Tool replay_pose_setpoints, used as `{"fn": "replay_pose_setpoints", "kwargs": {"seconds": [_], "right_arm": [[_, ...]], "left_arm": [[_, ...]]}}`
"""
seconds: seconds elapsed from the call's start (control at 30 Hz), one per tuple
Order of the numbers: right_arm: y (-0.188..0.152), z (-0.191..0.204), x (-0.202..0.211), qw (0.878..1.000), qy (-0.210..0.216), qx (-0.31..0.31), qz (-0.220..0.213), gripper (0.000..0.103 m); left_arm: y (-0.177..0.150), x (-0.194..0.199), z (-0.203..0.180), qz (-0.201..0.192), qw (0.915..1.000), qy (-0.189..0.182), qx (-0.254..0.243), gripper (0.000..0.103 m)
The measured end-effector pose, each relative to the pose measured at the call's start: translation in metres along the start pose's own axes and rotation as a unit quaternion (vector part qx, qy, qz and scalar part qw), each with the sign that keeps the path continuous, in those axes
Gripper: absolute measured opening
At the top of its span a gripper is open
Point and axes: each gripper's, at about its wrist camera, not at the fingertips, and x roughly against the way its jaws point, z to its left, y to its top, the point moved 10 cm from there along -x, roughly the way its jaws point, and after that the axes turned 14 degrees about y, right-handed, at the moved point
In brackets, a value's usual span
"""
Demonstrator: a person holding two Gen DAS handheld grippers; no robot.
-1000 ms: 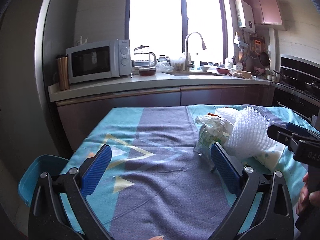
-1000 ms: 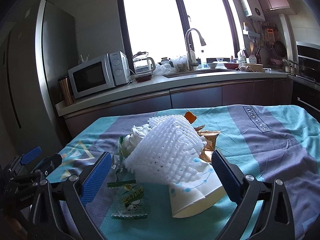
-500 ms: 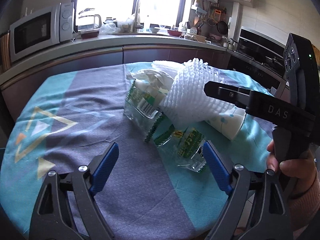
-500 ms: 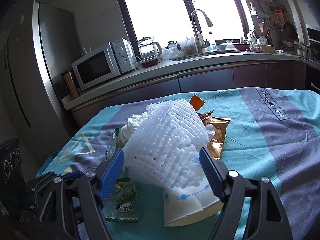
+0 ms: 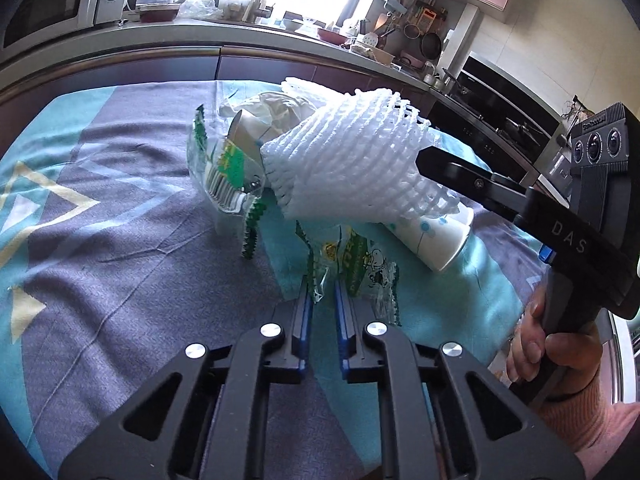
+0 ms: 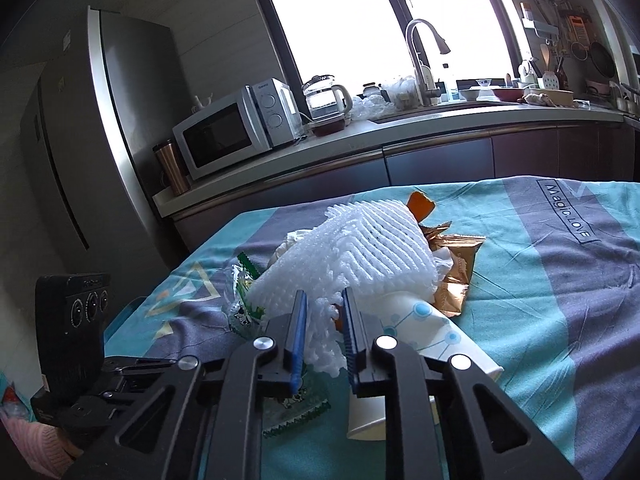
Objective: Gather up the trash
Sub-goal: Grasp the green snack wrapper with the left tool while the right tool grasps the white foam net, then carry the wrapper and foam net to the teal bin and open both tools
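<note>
Trash sits heaped near the middle of the table, on its teal and grey patterned cloth [image 5: 120, 280]: a white foam fruit net [image 5: 352, 160] lies over a white paper cup with blue dots [image 5: 436, 236], with a crumpled copper-coloured foil wrapper [image 6: 456, 268] behind them and clear plastic snack wrappers with green print beside and in front. The left gripper [image 5: 320, 292] has just been closing, and its blue pads now pinch the near edge of one green-printed clear wrapper [image 5: 356, 264] lying toward the table's near edge. The right gripper [image 6: 323, 308] has also just been closing and is clamped on a loose tuft of the foam net.

Both holds look thin. The wrapper is slick and caught only by a corner, so it could slide out on lifting. The net is springy and may tear or stretch, and since it drapes the cup and touches the foil, raising it could drag those along and tip them toward the table's edge.
</note>
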Motion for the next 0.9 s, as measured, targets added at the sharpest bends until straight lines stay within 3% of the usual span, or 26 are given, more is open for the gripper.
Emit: {"fn": "replay_pose_setpoints", "kwargs": {"seconds": [0.5,0.7,0.9], "right_arm": [[0.036,0.053,0.022,0.997,0.062,0.030,-0.037,0.010],[0.048,0.083,0.010,0.994,0.101,0.039,-0.036,0.010],[0.046,0.121,-0.023,0.988,0.149,0.049,-0.011,0.010]], "left_arm": [[0.023,0.076,0.026,-0.070,0.9971,-0.018,0.025,0.008],[0.019,0.113,0.058,-0.099,0.9943,0.007,0.039,0.008],[0.008,0.147,0.115,-0.118,0.9885,0.055,0.075,0.008]]}}
